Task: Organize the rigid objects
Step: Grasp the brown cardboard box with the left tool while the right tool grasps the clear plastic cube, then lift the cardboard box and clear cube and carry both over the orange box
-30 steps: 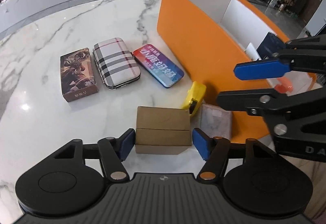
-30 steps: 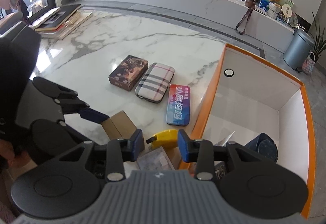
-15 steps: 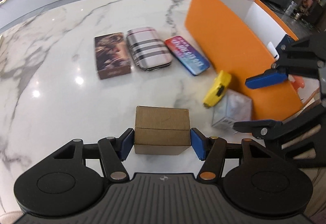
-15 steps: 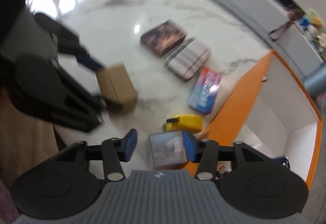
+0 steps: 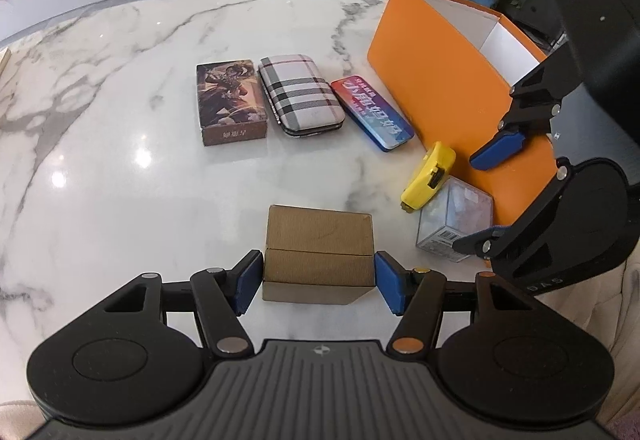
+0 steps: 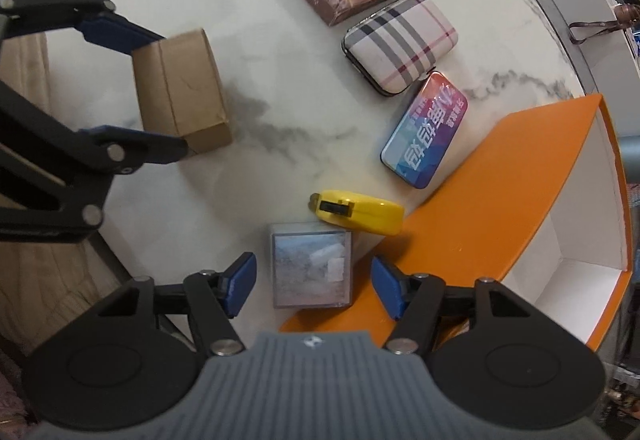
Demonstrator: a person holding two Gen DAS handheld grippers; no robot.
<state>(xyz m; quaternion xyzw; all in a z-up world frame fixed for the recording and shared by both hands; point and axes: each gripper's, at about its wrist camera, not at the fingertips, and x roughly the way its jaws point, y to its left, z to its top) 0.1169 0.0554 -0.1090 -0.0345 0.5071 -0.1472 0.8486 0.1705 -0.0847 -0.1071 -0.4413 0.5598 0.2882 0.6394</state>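
Three cases (image 5: pixel 300 96) are lying aligned while the left gripper (image 5: pixel 319 278) is pinching a carton (image 5: pixel 318 252) and the right gripper (image 6: pixel 312 282) is straddling, seemingly untouched, a clear box (image 6: pixel 310 270).

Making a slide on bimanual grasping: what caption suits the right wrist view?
Right claw open around a clear box beside the orange bin; left claw grips a cardboard box.

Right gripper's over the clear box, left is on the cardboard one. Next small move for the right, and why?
Probably close the right gripper. Its fingers straddle the clear box with a gap on each side, so it is not yet gripped. The box sits against the orange bin with the yellow tape measure touching its far edge, so close gently. The left gripper is already shut on the cardboard box.
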